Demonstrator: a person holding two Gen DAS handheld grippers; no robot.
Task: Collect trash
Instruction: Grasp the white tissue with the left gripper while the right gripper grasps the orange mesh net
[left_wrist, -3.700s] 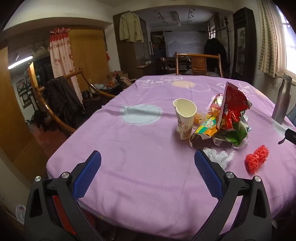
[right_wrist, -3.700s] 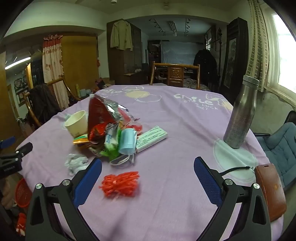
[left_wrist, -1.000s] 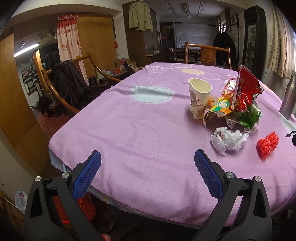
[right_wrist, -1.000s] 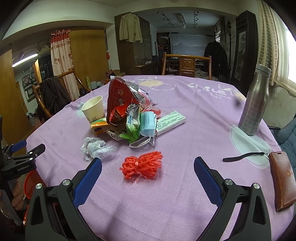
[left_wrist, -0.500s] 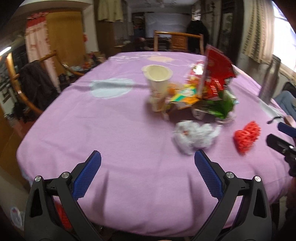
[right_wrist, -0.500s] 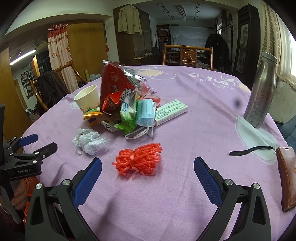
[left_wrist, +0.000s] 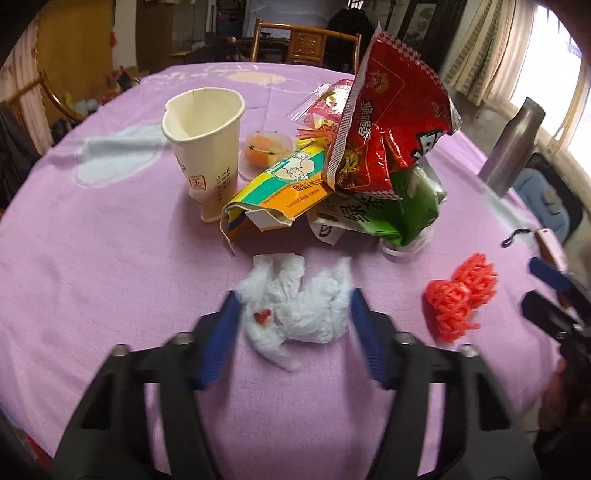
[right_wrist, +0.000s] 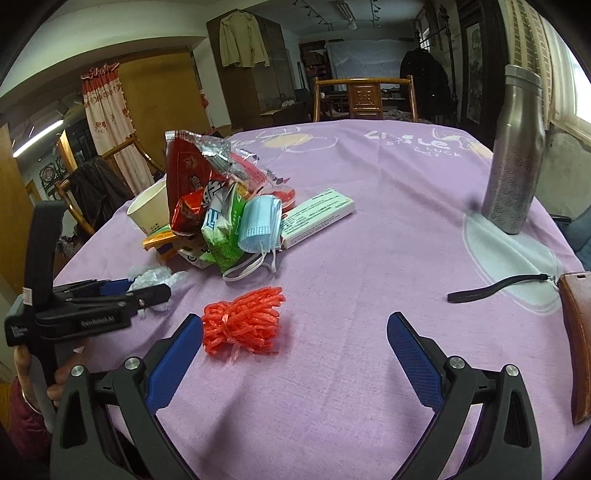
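A crumpled white tissue (left_wrist: 295, 306) lies on the purple tablecloth (left_wrist: 92, 258). My left gripper (left_wrist: 294, 297) has it between its closing jaws, and both blue pads touch its sides. The right wrist view shows that gripper (right_wrist: 147, 291) beside the tissue (right_wrist: 155, 277). A red plastic net bundle (right_wrist: 242, 325) lies just inside the left finger of my right gripper (right_wrist: 295, 321), which is open and holds nothing. Behind sits a trash pile: a paper cup (left_wrist: 207, 147), red snack bag (left_wrist: 391, 122), yellow-green carton (left_wrist: 280, 192), blue face mask (right_wrist: 258, 221) and white box (right_wrist: 317, 218).
A steel bottle (right_wrist: 517, 155) stands at the far right of the table. A brown wallet (right_wrist: 576, 343) with a black strap (right_wrist: 495, 288) lies near the right edge. A wooden chair (right_wrist: 364, 96) stands behind the table, another with dark clothing (right_wrist: 96, 184) to the left.
My left gripper came forward and down onto the tissue and its jaws narrowed from wide open to the tissue's sides. My right gripper sank closer to the red net bundle.
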